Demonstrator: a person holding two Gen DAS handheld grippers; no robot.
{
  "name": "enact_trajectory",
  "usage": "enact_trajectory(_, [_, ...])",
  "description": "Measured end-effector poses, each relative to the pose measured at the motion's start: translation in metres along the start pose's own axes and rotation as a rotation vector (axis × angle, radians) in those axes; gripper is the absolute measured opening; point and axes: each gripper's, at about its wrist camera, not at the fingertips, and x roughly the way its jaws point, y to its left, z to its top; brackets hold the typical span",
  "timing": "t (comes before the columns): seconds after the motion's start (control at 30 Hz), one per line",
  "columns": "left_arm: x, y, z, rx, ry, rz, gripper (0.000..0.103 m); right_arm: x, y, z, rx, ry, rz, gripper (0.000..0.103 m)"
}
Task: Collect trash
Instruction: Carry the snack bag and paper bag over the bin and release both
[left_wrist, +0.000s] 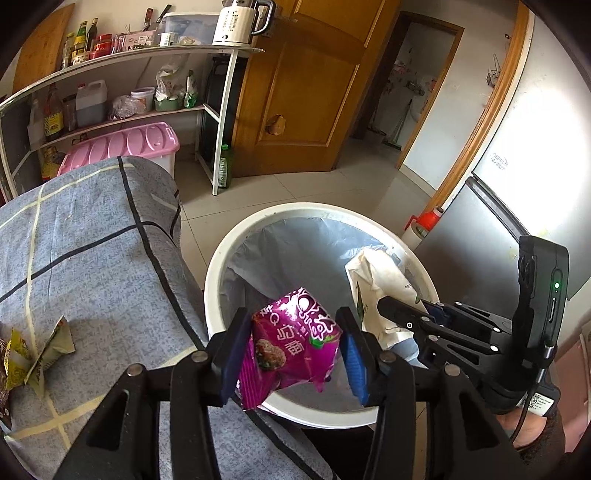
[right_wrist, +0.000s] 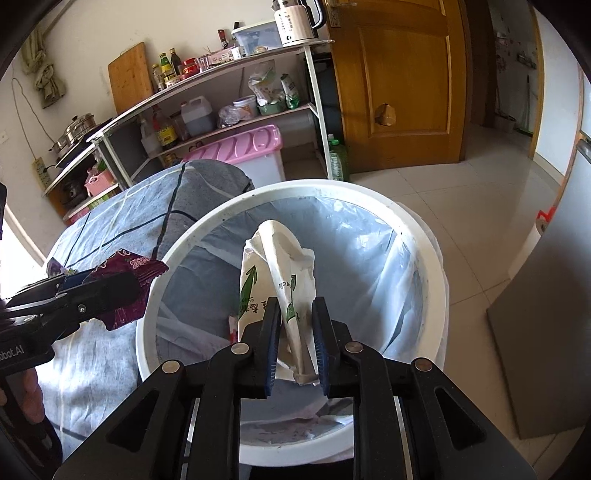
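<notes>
At the left edge of the cloth-covered bench (left_wrist: 92, 258) lie crumpled yellow-green wrappers (left_wrist: 40, 354), left on the grey checked cloth. Just right of the bench stands a white trash bin (left_wrist: 221, 258) lined with a pale blue bag (right_wrist: 369, 251), its rim close against the bench's side. Over the bin's near left rim, the left gripper (left_wrist: 291, 347) has a magenta snack packet (left_wrist: 291, 339) between its blue pads; the jaws stand partly apart, and the left pad meets the packet while a sliver of gap shows at the right pad, so I cannot tell whether it is gripped. Further right, above the bin's mouth, the right gripper (right_wrist: 295, 343) is nearly closed, pinching a crumpled white bag with green arrows (right_wrist: 277, 266) that stands up from its pads.
</notes>
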Motion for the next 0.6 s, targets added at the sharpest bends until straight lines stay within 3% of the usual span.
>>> enact_trajectory(0.03, [0.002,0.0,-0.001,-0.001,0.002,0.005,0.056,0.002,-0.001,0.001,-0.001,0.005,-0.002,0.022])
enact_trajectory(0.1, [0.004,0.001,-0.001,-0.014,0.007,-0.003,0.061,0.004,-0.001,0.001,0.002,0.009,-0.006,0.041])
enact_trajectory(0.13, [0.005,0.002,-0.001,-0.019,0.008,-0.011,0.062,0.003,0.0,0.001,0.002,0.008,-0.003,0.043])
enact_trajectory(0.6, [-0.041,0.034,-0.018,-0.068,-0.07,0.042,0.067,-0.014,0.033,-0.004,-0.031,-0.04,0.068,0.043])
